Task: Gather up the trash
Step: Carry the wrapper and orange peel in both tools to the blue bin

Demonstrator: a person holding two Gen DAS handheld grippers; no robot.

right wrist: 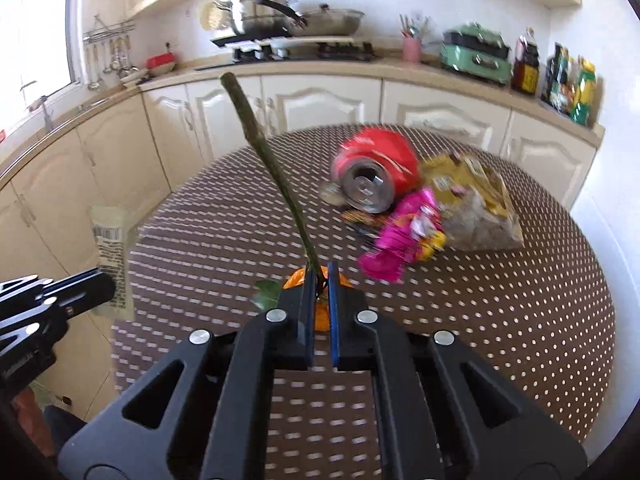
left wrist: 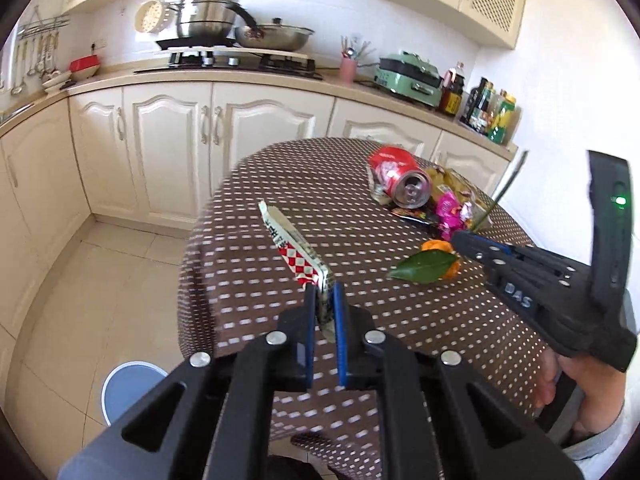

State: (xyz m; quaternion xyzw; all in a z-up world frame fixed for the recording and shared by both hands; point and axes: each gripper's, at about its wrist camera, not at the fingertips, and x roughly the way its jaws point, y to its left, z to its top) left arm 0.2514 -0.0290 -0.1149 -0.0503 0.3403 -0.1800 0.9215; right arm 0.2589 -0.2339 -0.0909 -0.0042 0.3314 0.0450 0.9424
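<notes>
Trash lies in a heap near the far edge of the round brown bench with white dots [left wrist: 360, 320]: a crushed red drink can [left wrist: 398, 178], a pink wrapper [right wrist: 400, 236] and a yellow snack bag [right wrist: 476, 200]. The left tongs [left wrist: 325, 312] are pinched tight on a flat red-and-white checked packet [left wrist: 296, 246], lifted over the near left edge. The right tongs [right wrist: 320, 300] are pinched on a long thin green stem [right wrist: 276, 172], just above a small orange fruit with a green leaf [left wrist: 434, 266]. The stem is skinny and could slip out. The packet is held only by its end, so it might drop onto the floor instead of into the blue bin [left wrist: 128, 388].
</notes>
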